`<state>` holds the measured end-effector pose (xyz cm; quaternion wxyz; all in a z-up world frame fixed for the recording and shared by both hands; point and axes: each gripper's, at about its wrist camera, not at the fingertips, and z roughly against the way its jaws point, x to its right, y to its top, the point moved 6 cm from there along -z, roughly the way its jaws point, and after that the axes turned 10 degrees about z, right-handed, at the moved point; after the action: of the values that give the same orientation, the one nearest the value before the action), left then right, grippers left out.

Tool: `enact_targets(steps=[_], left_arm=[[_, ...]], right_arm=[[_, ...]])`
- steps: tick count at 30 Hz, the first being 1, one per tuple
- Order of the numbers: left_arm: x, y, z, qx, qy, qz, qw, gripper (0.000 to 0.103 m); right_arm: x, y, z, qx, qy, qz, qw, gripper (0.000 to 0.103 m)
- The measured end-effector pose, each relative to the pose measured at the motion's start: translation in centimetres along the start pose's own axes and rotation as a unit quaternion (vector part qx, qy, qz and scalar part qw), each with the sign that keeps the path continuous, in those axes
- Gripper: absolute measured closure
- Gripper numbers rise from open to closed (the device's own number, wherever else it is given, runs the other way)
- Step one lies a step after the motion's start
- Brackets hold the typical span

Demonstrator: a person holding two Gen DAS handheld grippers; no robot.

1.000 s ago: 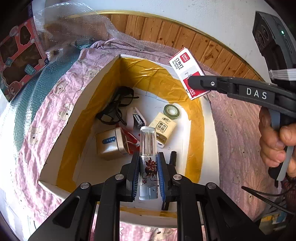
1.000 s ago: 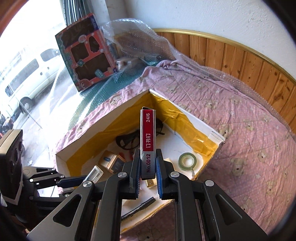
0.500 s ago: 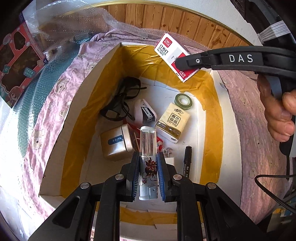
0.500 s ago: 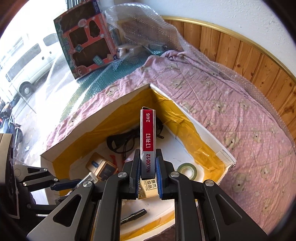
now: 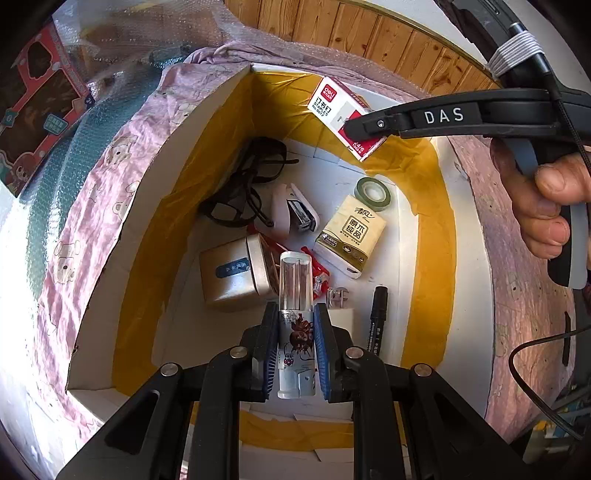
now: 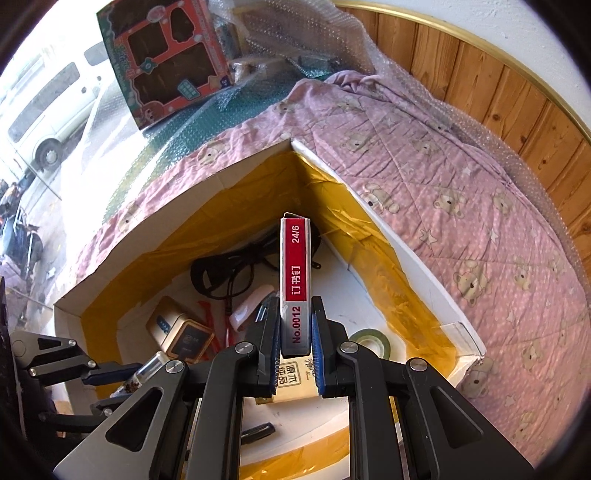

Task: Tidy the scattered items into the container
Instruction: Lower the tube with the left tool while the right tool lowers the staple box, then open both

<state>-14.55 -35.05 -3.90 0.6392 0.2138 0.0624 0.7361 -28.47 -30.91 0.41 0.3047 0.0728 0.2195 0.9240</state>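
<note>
The container is a white cardboard box lined with yellow tape, its far corner toward the wall. My left gripper is shut on a clear tube with a printed label, held over the box's near end. My right gripper is shut on a red and white staples box, which hangs over the box's far right corner. Inside lie black glasses, a white stapler, a gold tin, a tissue pack, a green tape roll and a black marker.
The box rests on a pink bear-print quilt. A red toy package and bubble wrap sit beyond it by a window. Wood panelling lines the wall. A person's hand grips the right tool's handle.
Both grippers have come closer over the box, still holding their items. The staples box has shifted left and down over the far corner; the box interior looks larger.
</note>
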Motion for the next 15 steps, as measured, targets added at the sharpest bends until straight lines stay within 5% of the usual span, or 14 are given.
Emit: enact_targets(steps=[9,15], left_arm=[[-0.3,-0.1,0.0,-0.014,-0.005,-0.004,0.9999,0.084],[-0.1,-0.3,0.7,-0.013,-0.009,-0.009,0.9998,0.066]], right_arm=[[0.5,0.2,-1.8,-0.026,-0.015,0.017,0.999,0.088],[1.2,0.5,-2.3,-0.032,-0.025,0.012,0.999,0.08]])
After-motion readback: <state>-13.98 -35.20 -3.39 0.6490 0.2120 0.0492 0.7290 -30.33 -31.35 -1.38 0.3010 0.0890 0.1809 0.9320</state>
